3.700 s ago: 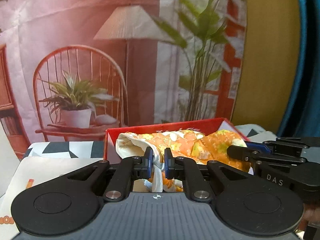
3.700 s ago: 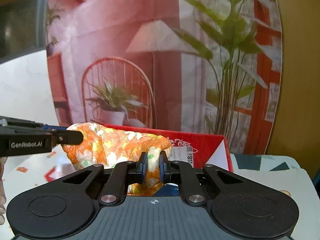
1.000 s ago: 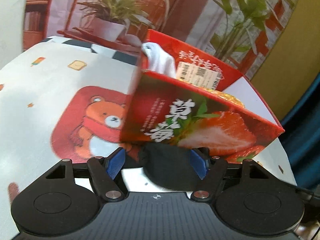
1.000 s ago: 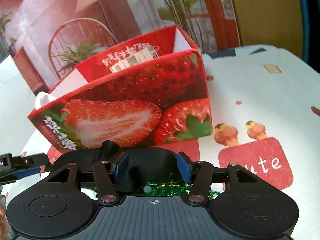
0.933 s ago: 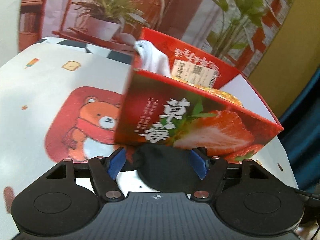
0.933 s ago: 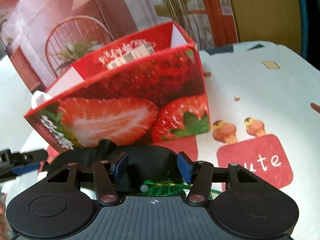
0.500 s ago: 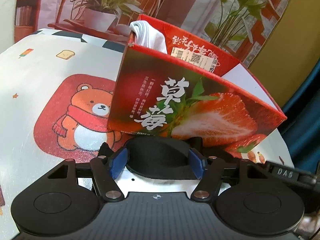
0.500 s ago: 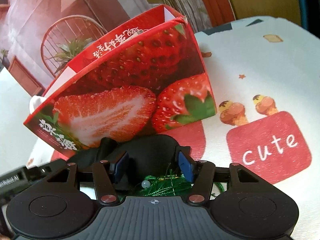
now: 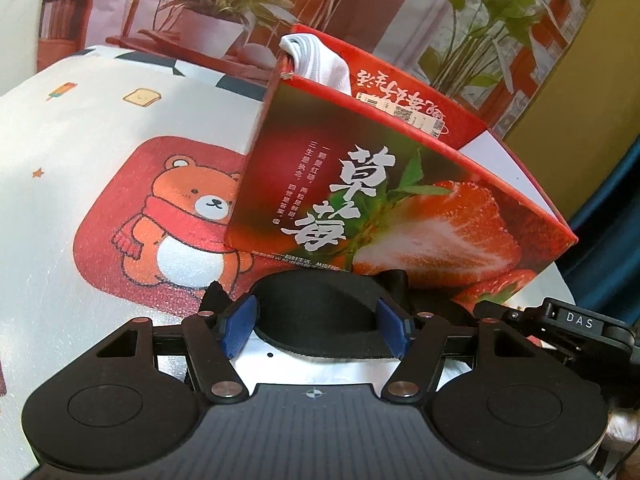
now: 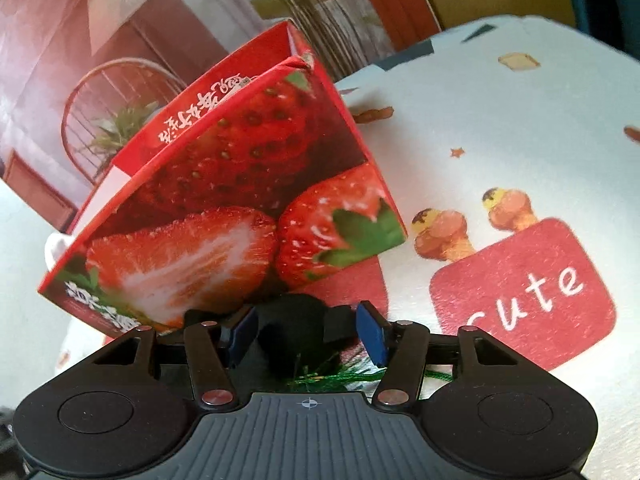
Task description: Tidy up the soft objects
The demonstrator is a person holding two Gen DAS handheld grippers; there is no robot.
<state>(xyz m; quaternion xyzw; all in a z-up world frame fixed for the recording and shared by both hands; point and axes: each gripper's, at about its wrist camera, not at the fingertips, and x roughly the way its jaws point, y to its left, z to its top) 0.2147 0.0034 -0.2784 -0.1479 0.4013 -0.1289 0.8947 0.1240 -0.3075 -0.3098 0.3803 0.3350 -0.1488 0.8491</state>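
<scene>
Both grippers at a black fabric piece, low centre of frame

The left gripper (image 9: 316, 326) is gripping the black fabric piece (image 9: 316, 312) between its blue pads; the right gripper (image 10: 306, 330) is straddling it (image 10: 292, 332), contact unclear, below the strawberry box (image 9: 400, 216) holding a white cloth (image 9: 320, 62).

"草莓" on box (image 9: 360, 200), "cute" on tablecloth (image 10: 524, 292)

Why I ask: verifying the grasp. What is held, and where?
The black eye mask: the left gripper, fingers just closing, clamps one end; the right gripper straddles its other end, grip unclear.
</scene>
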